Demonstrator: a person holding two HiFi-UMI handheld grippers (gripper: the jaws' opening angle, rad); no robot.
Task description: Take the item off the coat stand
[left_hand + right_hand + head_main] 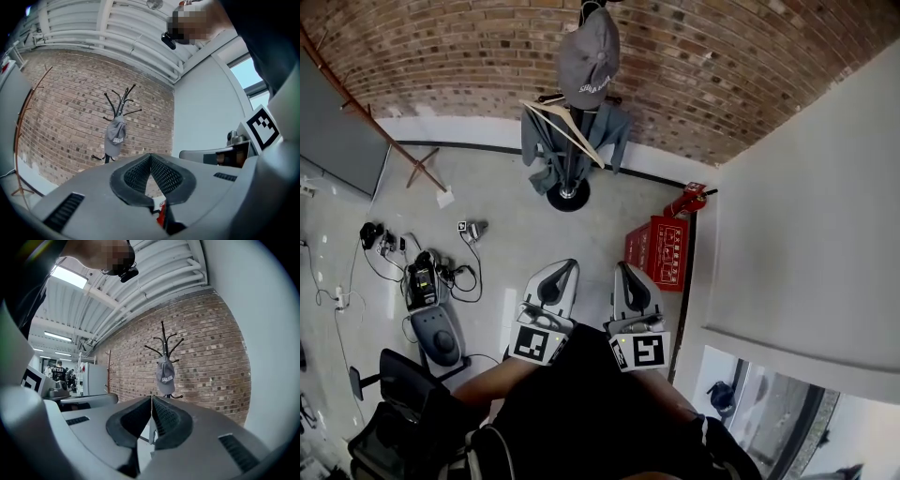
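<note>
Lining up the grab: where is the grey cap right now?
The grey cap hangs on the coat stand by the brick wall, top centre of the head view, above a wooden hanger and a grey garment.

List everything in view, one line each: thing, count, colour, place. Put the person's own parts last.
Cap: one, grey, hung at the top of the coat stand.
Coat stand: one, black, in front of the brick wall.
Jacket: one, grey, hung lower on the stand.
Hanger: one, pale wood, tilted across the jacket.
Box: one, red, on the floor by the white wall.
Extinguisher: one, red, just beyond the box.
Cables and devices: several, mostly black, on the floor at left.
Left tool: one, grey, shut and empty, pointed toward the stand.
Right tool: one, grey, shut and empty, beside the left.
</note>
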